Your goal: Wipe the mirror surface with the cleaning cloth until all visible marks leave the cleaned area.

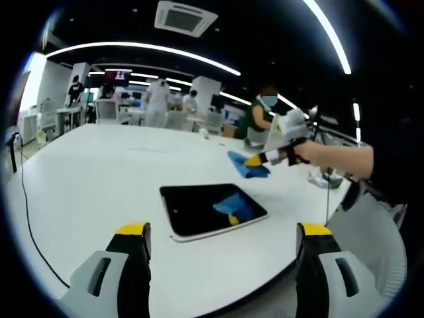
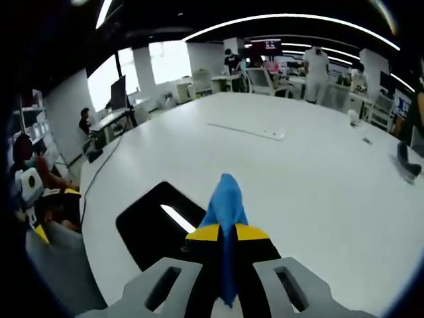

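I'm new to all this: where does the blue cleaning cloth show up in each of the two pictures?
Left gripper view: the blue cleaning cloth hangs right of centre, clamped in the right gripper, above the table past the mirror.
Right gripper view: lower centre, pinched between that view's own jaws.
Shared landmark: the dark rectangular mirror.

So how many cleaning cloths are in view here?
1: the blue cleaning cloth is clamped in the right claw, held above the white table beyond the mirror. The blue shape in the mirror is its reflection.
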Demonstrator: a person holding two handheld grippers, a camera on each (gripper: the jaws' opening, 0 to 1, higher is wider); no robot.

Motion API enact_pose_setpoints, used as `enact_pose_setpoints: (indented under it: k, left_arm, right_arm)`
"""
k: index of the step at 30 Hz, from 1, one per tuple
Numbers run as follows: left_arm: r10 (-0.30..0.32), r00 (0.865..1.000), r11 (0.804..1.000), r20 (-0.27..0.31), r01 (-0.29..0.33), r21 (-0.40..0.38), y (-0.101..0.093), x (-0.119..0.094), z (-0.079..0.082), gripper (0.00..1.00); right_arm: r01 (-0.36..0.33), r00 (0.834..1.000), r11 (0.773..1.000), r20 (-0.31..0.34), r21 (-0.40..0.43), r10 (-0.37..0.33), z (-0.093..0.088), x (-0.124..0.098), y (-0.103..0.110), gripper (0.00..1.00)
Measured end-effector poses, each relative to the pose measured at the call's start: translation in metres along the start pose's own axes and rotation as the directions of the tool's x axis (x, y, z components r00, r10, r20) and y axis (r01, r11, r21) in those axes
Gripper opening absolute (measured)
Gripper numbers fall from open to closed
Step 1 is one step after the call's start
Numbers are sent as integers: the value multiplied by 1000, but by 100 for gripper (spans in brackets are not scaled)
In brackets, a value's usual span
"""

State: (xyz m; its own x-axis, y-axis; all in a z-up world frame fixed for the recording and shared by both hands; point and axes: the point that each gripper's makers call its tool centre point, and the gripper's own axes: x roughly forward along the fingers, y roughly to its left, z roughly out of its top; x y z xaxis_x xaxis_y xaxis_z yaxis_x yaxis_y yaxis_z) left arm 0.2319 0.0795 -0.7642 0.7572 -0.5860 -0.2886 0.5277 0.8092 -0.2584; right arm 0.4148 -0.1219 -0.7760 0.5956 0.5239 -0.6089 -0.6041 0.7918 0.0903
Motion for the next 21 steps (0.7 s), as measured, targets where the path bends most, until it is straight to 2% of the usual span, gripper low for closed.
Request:
enact_pose_setpoints:
  k: [13,18,21]
  left_arm:
    - [-1,1000,1000,0,1,2,0,-1,0,91]
    - [1,1000,1000,0,-1,3,0,-1,0,91]
    - [21,1000,1000,14,-22,9,3,-1,2,93]
  right_arm:
    - [-1,1000,1000,20,31,0,2,-20,-2,2]
    - [12,1000,999,28,40,-13,3,-28,-8,2]
    - [22,1000,999,16,50,-23,-3,-31,-15,2]
